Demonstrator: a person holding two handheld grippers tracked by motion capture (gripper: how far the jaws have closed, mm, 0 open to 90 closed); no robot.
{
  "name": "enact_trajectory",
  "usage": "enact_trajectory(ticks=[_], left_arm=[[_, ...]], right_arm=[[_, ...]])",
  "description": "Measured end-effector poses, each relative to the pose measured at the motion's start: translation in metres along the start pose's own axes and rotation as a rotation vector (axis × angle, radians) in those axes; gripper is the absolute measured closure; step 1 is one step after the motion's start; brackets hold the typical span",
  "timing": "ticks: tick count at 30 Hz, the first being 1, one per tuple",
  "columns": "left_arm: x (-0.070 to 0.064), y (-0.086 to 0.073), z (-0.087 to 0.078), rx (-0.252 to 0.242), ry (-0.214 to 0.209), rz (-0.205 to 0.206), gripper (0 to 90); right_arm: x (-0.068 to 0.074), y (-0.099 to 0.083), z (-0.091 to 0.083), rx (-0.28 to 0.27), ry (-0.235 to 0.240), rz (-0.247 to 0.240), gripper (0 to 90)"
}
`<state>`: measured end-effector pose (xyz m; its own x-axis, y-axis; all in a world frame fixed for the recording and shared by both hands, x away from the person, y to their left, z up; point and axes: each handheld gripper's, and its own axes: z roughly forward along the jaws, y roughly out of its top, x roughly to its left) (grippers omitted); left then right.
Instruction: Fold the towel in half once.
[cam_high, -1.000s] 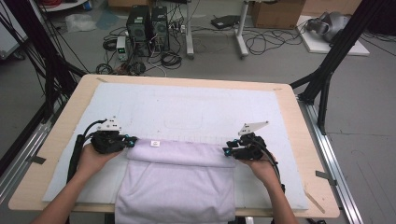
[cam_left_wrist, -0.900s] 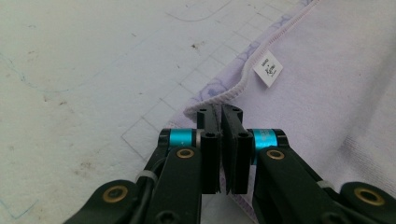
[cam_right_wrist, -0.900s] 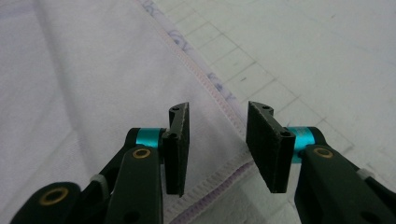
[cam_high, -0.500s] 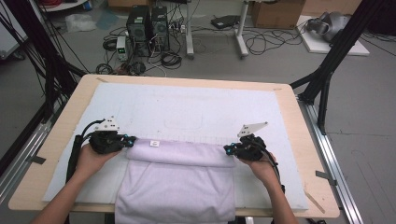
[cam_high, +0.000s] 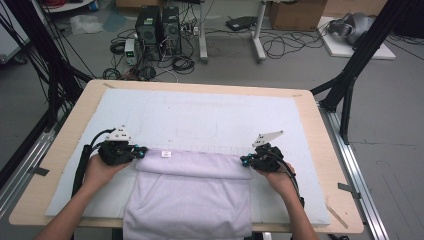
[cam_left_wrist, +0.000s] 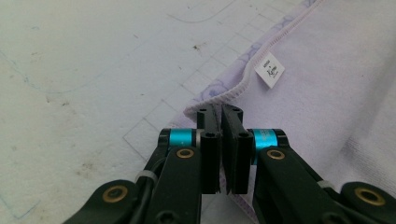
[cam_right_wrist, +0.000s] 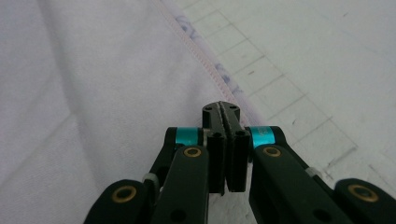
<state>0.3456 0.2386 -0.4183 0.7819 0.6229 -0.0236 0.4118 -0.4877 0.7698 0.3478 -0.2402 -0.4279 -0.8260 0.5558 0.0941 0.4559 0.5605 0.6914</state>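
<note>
A pale lilac towel (cam_high: 190, 195) lies on the white mat, its near end hanging over the table's front edge. A rolled band runs across its far edge, with a small white tag (cam_high: 164, 154) near the left corner. My left gripper (cam_high: 141, 151) sits at the towel's far left corner, jaws shut on the hemmed corner (cam_left_wrist: 194, 109); the tag (cam_left_wrist: 270, 71) lies just beyond the left gripper (cam_left_wrist: 220, 112). My right gripper (cam_high: 244, 161) is at the far right corner. The right gripper (cam_right_wrist: 221, 108) is shut on the stitched towel edge (cam_right_wrist: 205, 70).
The white mat (cam_high: 210, 117) covers most of the wooden table (cam_high: 320, 150), with faint pen outlines drawn on it beyond the towel. Black frame struts stand at the table's left and right. Computers and cables lie on the floor behind.
The right gripper has crept slightly left and toward the near edge. The left gripper and the towel look unchanged.
</note>
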Motion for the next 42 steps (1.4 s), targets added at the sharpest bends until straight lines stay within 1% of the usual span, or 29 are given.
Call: enact_trajectory(ticks=[2, 4, 6, 7, 8, 10, 11, 12, 13, 14, 15, 16, 18, 19, 23, 26, 28, 31, 32, 35, 36, 39, 40, 42], left_arm=[[0.000, 0.000, -0.002, -0.007, 0.002, -0.007, 85.7], [0.001, 0.000, -0.002, -0.009, 0.000, -0.010, 85.6], [0.000, 0.000, 0.000, 0.001, -0.003, -0.003, 85.6], [-0.001, -0.001, 0.002, 0.006, -0.003, -0.003, 85.6], [-0.002, -0.001, 0.003, 0.009, -0.004, 0.000, 85.6], [-0.002, -0.002, 0.005, 0.015, -0.006, 0.002, 85.5], [-0.002, -0.002, 0.006, 0.017, -0.006, 0.003, 85.5], [-0.002, -0.003, 0.006, 0.018, -0.007, 0.000, 85.5], [-0.002, -0.003, 0.006, 0.019, -0.007, 0.000, 85.5], [-0.002, -0.003, 0.006, 0.016, -0.007, -0.006, 85.5], [-0.001, -0.004, 0.005, 0.012, -0.008, -0.006, 85.5], [-0.001, -0.004, 0.004, 0.010, -0.008, -0.010, 85.5], [0.000, -0.003, 0.001, -0.002, -0.008, -0.012, 85.5], [0.000, -0.003, 0.000, -0.009, -0.008, -0.013, 85.5], [0.001, -0.002, -0.005, -0.026, -0.006, -0.020, 85.5], [-0.001, -0.001, -0.009, -0.038, -0.004, -0.013, 85.5], [-0.003, 0.001, -0.014, -0.047, -0.004, 0.000, 85.5], [-0.012, 0.001, -0.026, -0.072, -0.005, 0.017, 85.6], [-0.015, 0.001, -0.030, -0.081, -0.004, 0.024, 85.6], [-0.031, -0.004, -0.046, -0.101, -0.009, 0.051, 85.6], [-0.037, -0.007, -0.052, -0.104, -0.013, 0.069, 85.7], [-0.059, -0.020, -0.070, -0.112, -0.025, 0.098, 85.8], [-0.064, -0.024, -0.074, -0.109, -0.030, 0.107, 85.8], [-0.078, -0.037, -0.082, -0.100, -0.044, 0.113, 85.8]], right_arm=[[0.002, 0.001, -0.005, -0.026, -0.002, -0.005, 89.4], [0.001, 0.000, -0.006, -0.033, 0.001, 0.001, 89.0], [-0.002, -0.001, -0.005, -0.039, 0.015, 0.031, 71.9], [-0.003, -0.002, -0.002, -0.037, 0.030, 0.052, 64.6], [-0.002, -0.002, 0.002, -0.016, 0.024, 0.059, 63.8], [0.002, -0.002, 0.009, 0.023, 0.004, 0.023, 67.0], [0.003, -0.002, 0.009, 0.019, -0.012, 0.015, 70.1], [0.005, -0.002, 0.009, 0.025, -0.020, 0.004, 76.7], [0.005, -0.001, 0.009, 0.025, -0.016, -0.011, 82.4], [0.007, -0.001, 0.009, 0.030, -0.014, -0.019, 84.2], [0.008, 0.000, 0.008, 0.033, -0.022, -0.030, 86.2], [0.008, 0.001, 0.007, 0.028, -0.021, -0.039, 86.8], [0.008, 0.001, 0.005, 0.020, -0.020, -0.041, 86.8], [0.008, 0.001, 0.003, 0.009, -0.015, -0.032, 86.8], [0.007, 0.004, -0.013, -0.085, -0.002, -0.011, 86.8], [0.008, 0.006, -0.021, -0.110, -0.005, -0.018, 86.8], [0.012, 0.006, -0.025, -0.121, 0.001, -0.022, 86.8], [0.021, 0.006, -0.032, -0.148, 0.017, -0.034, 86.9], [0.024, 0.005, -0.036, -0.160, 0.022, -0.049, 86.9], [0.040, 0.002, -0.047, -0.192, 0.045, -0.072, 86.9], [0.046, 0.000, -0.051, -0.197, 0.051, -0.085, 86.9], [0.066, -0.010, -0.063, -0.196, 0.067, -0.114, 87.0], [0.075, -0.016, -0.067, -0.200, 0.084, -0.121, 87.1], [0.086, -0.025, -0.073, -0.202, 0.107, -0.122, 87.2]])
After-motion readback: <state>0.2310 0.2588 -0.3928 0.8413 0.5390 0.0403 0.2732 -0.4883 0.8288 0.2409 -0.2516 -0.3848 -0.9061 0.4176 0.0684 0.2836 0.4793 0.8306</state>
